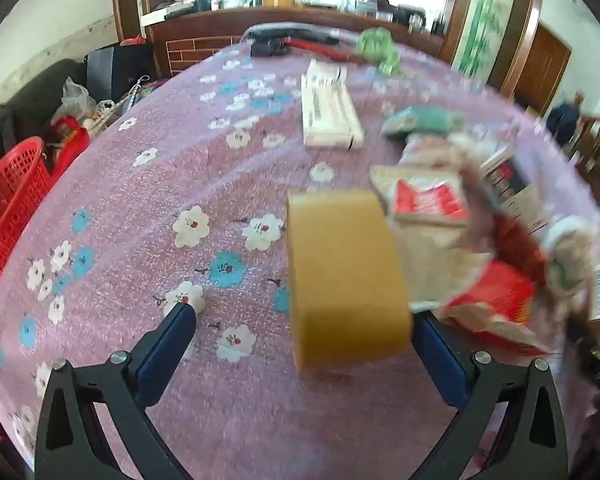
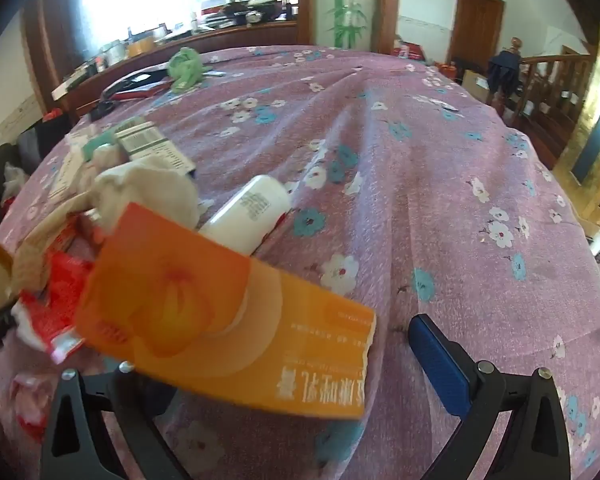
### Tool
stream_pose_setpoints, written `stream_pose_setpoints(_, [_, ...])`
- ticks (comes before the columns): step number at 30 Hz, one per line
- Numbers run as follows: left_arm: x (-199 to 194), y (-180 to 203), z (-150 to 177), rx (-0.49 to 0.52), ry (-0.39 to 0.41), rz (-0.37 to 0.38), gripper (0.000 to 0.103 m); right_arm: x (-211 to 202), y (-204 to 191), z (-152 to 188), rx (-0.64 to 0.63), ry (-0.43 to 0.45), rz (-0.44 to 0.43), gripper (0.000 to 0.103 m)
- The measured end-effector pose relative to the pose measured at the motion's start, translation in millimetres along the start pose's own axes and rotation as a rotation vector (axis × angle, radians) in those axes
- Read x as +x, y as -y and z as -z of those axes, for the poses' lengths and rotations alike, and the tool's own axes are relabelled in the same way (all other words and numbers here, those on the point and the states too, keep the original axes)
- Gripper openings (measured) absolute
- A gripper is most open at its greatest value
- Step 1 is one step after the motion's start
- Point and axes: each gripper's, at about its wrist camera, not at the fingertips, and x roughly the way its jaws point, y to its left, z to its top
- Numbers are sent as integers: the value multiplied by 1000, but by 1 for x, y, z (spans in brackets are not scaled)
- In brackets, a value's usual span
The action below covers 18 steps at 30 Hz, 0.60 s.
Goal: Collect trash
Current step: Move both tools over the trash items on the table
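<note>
Both grippers poised wide open over a heap of rubbish on the flowered tablecloth (image 2: pixel 440 152).

The left gripper (image 1: pixel 300 316) has its jaws spread fully, gripping nothing; a tan tape roll (image 1: pixel 344 280) stands between them, against the right pad. The right gripper (image 2: pixel 268 344) gapes too, an orange carton (image 2: pixel 228 320) lying across its left finger, unclamped. A red basket (image 1: pixel 8 216) waits at the table's edge, probably for the trash.

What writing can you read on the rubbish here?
None legibly.
Orange carton: large characters, upside down and blurred; the small print is too fine.
White bottle: label too small.
Red wrapper: blurred.
Long white box: blurred print.
</note>
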Motion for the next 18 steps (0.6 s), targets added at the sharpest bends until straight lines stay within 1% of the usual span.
stream_pose_setpoints(3, [-43,2,2,42,117,8,103,-35,-2,3,-21,96,-21,103])
stream_pose_setpoints(6, [-90,0,5,53,245,18,103,-87,-11,5,-46,232,-59,103])
stream_pose_setpoints(8, [-116,-10,5,59,275,1,103,-118,-20,9,-53,309,-83,103])
stream_pose_setpoints(10, [-127,-11,-4,58,321,2,103,-138,-30,14,-62,366,-104,103])
stream_pose_setpoints(13, [-133,-16,-5,59,336,9,103,-154,-47,21,-84,422,-113,103])
stream_pose_setpoints(15, [-138,-17,-2,68,385,7,103,-159,-56,22,-87,442,-114,103])
stream_pose_setpoints(17, [-144,-24,5,73,442,22,103,-162,-60,25,-72,453,-120,103])
stream_pose_setpoints(18, [-147,-27,5,73,455,29,103,-163,-62,25,-68,460,-117,103])
